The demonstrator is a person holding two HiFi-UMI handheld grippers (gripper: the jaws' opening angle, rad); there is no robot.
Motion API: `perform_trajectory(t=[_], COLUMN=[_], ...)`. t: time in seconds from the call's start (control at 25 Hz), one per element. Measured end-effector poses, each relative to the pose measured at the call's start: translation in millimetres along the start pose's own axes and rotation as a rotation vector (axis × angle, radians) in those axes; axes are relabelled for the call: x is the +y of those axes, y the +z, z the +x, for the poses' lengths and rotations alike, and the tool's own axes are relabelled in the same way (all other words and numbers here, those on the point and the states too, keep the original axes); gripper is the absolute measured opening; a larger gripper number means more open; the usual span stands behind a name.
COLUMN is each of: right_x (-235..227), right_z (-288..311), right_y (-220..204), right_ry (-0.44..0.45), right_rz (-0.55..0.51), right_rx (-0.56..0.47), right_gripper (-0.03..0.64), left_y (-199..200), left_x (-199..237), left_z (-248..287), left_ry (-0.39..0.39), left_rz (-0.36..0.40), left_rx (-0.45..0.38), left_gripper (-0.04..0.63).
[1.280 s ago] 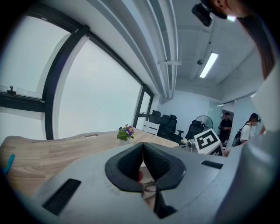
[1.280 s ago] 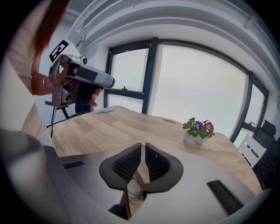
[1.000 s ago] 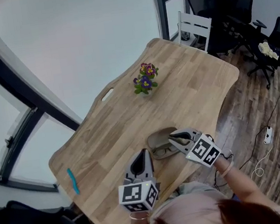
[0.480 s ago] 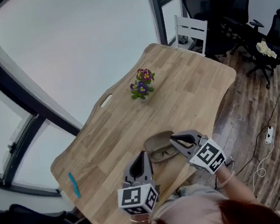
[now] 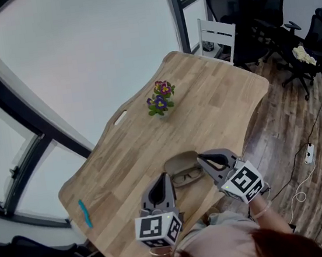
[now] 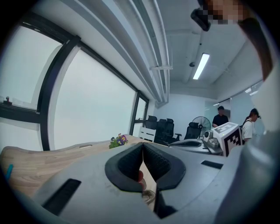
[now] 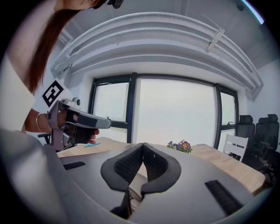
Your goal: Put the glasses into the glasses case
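Observation:
An open brown glasses case [image 5: 179, 163] lies near the front edge of the wooden table [image 5: 217, 106]. Dark-framed glasses [image 5: 186, 178] lie on the table just in front of it, touching its near rim. My left gripper [image 5: 166, 176] hovers just left of the glasses, jaws shut with nothing between them [image 6: 142, 144]. The right gripper [image 5: 200, 159] sits at the case's right end, also shut [image 7: 143, 145]. Part of the glasses shows below each pair of jaws in the gripper views.
A small pot of purple flowers [image 5: 158, 98] stands mid-table. A blue pen [image 5: 84, 214] lies at the left end. A white chair [image 5: 217, 34] and black office chairs [image 5: 262, 6] stand beyond the far end. Large windows run along the left.
The view has shifted slightly. The right gripper has drawn back a little to the right of the case; the left gripper has hardly moved. Glasses and case stay put.

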State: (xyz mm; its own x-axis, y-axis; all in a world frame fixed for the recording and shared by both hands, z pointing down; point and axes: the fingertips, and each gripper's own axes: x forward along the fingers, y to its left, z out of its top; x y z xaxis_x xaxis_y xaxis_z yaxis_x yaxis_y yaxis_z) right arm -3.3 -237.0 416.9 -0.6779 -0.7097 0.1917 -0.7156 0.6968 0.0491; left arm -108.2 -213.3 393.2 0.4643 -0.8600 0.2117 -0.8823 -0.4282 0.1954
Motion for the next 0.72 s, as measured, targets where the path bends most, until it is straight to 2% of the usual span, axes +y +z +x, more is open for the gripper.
perform_trajectory(t=[0.72], right_x=[-4], right_z=[-24], right_y=[23], right_ry=[-0.027], right_rz=[-0.013], right_rx=[-0.096], right_gripper=[0.0], left_y=[11], left_x=[-18], left_z=[-1], left_ry=[-0.008], left_rz=[0.019], left_rx=[-0.033], left_gripper=[0.002])
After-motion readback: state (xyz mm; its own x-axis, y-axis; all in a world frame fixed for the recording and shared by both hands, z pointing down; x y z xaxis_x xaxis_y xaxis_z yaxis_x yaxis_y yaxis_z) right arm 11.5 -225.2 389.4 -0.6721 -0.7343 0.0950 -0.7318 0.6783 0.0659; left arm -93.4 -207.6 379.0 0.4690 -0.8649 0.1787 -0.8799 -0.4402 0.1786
